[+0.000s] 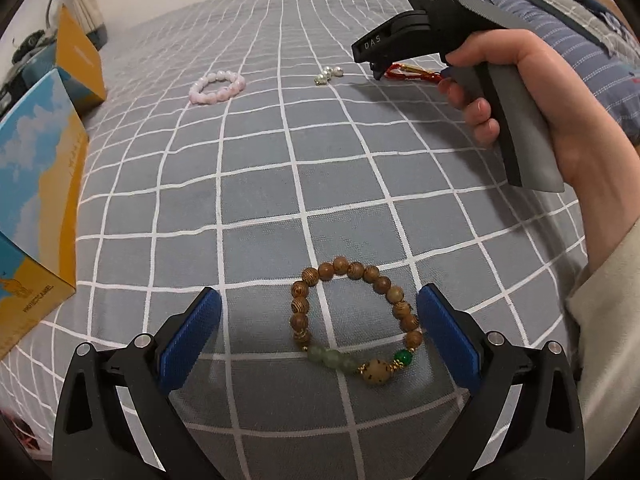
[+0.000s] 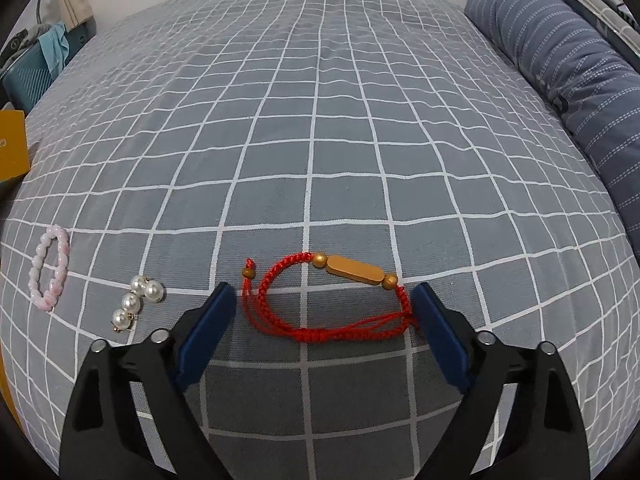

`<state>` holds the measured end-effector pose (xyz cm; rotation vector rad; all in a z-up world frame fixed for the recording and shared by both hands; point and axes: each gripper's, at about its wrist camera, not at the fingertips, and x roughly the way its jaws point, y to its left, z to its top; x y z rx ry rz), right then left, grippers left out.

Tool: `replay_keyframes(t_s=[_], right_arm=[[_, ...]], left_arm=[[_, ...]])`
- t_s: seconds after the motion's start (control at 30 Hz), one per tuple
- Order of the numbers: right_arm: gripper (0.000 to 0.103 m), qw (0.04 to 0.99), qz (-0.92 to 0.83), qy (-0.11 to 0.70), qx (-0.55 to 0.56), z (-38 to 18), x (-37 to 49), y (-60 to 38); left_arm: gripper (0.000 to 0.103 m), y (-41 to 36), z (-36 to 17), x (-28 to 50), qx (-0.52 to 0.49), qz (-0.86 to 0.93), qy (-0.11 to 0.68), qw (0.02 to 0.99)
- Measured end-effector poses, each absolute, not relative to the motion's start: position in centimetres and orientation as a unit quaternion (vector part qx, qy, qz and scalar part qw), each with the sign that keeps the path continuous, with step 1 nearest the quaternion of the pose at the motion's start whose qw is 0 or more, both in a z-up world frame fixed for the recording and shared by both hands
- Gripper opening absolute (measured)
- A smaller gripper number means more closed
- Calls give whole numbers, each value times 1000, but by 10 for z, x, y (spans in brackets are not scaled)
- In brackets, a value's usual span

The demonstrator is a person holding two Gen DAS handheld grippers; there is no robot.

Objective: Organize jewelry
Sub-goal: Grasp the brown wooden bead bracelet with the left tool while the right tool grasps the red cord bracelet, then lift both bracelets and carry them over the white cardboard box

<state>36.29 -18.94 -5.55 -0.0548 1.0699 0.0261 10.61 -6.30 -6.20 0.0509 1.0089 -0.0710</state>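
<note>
We see four pieces of jewelry lying on the bed, all on its grey checked cover. A wooden bracelet lies between the fingers of our left gripper, whose jaws stand wide apart; the right pad sits just beside the beads, and we cannot tell if it touches them. A red cord bracelet with one long gold bead and three small round ones lies between the fingers of our right gripper. Those jaws are also spread wide and hold nothing, the cord just beside the right pad. To the left of the cord lies a cluster of four pearls, and further left a pink bracelet, both well apart from either gripper and in nobody's way.

Two boxes stand at the bed's left edge: a blue and yellow one near us, and an orange one behind it. A striped blue pillow lies along the right side. A hand holds the right gripper's handle, a pale sleeve below it.
</note>
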Motion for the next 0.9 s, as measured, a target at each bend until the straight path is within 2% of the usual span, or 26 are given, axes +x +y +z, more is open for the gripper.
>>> replay_keyframes(t_s=[0.03, 0.1, 0.17, 0.27, 0.3, 0.37, 0.4, 0.47, 0.57, 0.63, 0.9], right_arm=[[76, 860, 13, 510, -27, -55, 363, -189], [71, 860, 16, 509, -29, -55, 362, -188], [66, 860, 17, 510, -29, -55, 360, -188], [55, 860, 20, 510, -26, -54, 360, -189], [51, 860, 20, 510, -25, -54, 360, -189], [46, 860, 20, 510, -23, -53, 359, -190], [43, 860, 20, 510, -22, -53, 359, -190], [37, 860, 19, 509, -20, -53, 359, -191], [22, 860, 17, 509, -17, -52, 358, -193], [6, 860, 17, 510, -12, -52, 358, -194], [6, 862, 14, 507, -9, -48, 356, -193]], left_arm=[[96, -62, -62, 107, 19, -35, 483, 875], [88, -60, -62, 107, 16, -34, 481, 876], [71, -61, -62, 108, 20, -39, 480, 876], [54, -61, -60, 108, 20, -40, 480, 876], [51, -61, -60, 109, 19, -41, 480, 876], [35, -60, -60, 110, 19, -43, 481, 876], [31, -60, -60, 110, 20, -44, 481, 876], [9, -59, -59, 111, 21, -48, 480, 876], [7, -60, -59, 112, 22, -52, 477, 877], [7, -59, -59, 112, 24, -54, 477, 877], [7, -57, -56, 115, 17, -58, 475, 878]])
